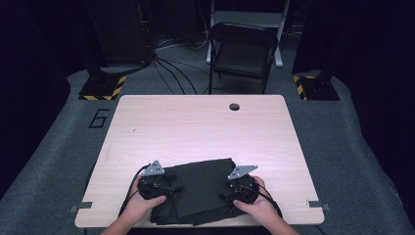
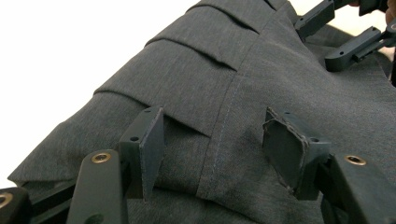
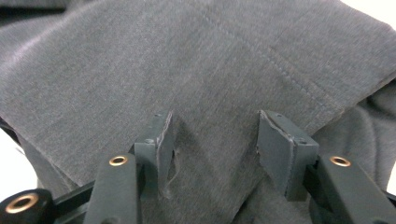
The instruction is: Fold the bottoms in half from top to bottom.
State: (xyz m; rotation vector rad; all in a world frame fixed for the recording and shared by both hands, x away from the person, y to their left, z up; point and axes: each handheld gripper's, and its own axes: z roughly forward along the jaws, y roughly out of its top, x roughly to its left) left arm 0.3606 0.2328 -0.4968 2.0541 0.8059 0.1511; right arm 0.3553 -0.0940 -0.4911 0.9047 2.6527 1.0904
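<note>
Both tongs, left (image 1: 169, 187) and right (image 1: 226, 190), sit released over the folded dark grey cloth (image 1: 198, 188) on the pale wooden bench (image 1: 195, 127), black folding chair (image 1: 242, 51) beyond

Folded cloth (image 1: 198, 188) on table (image 1: 195, 127) near edge; chair (image 1: 242, 51) behind table.

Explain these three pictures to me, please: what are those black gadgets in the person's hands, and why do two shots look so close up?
No robot here: a person holds a hand-held left gripper and right gripper, each with two black jaws. One picture comes from a camera above the wooden table, looking down. The other two come from small cameras riding on each gripper, looking along its jaws, hence the close-ups. On the table's near edge lies a folded dark grey garment with stitched seams and layered folds. Both grippers hang just over the cloth with their jaws apart. Nothing is pinched or lifted; the fabric simply lies beneath and between the open jaws.
</note>
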